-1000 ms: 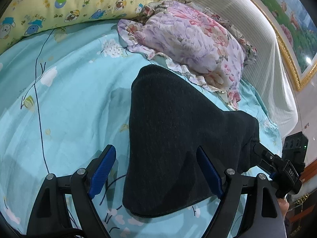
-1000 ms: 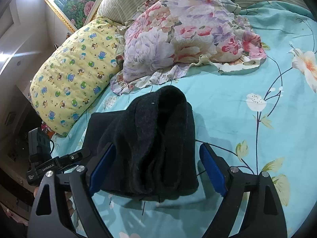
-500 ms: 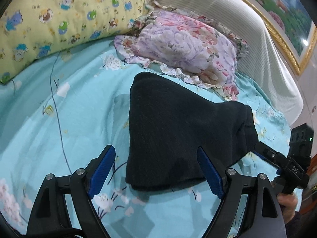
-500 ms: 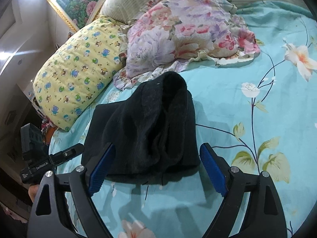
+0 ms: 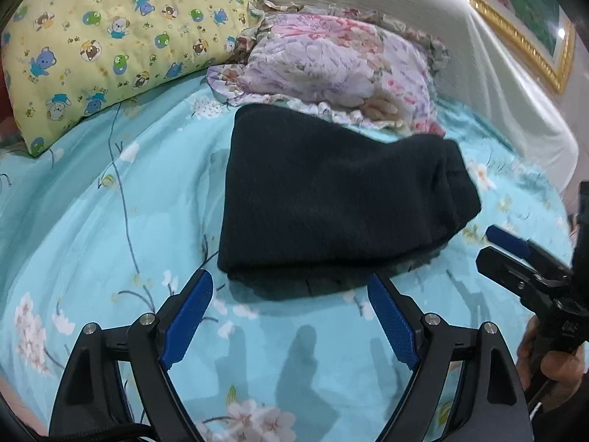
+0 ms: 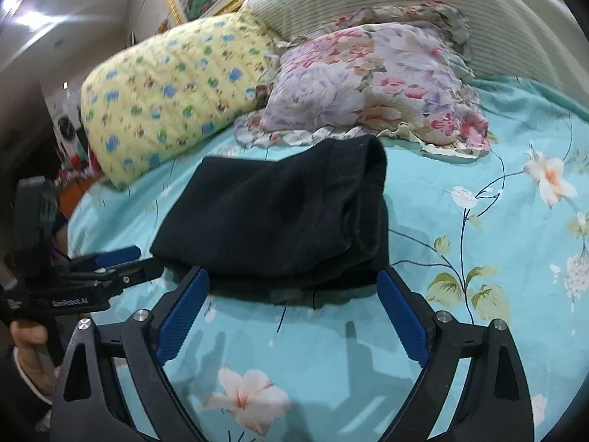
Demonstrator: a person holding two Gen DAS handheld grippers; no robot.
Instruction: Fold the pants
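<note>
folded black pants [image 5: 331,199] and two pillows [image 5: 331,62] lie on the bed [image 5: 92,221].

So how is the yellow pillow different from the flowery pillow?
The yellow pillow has little cartoon animals; the flowery pillow has big pink and purple blooms. The flowery pillow has a frilly edge, and the yellow pillow's is plain. The flowery pillow lies closer to the black pants. Both rest on the blue bed sheet.

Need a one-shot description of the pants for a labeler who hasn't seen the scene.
On the turquoise floral bedsheet, look just in front of the pink-purple floral pillow. The pants lie there as a folded bundle: the only plain black item among patterned bedding.
</note>
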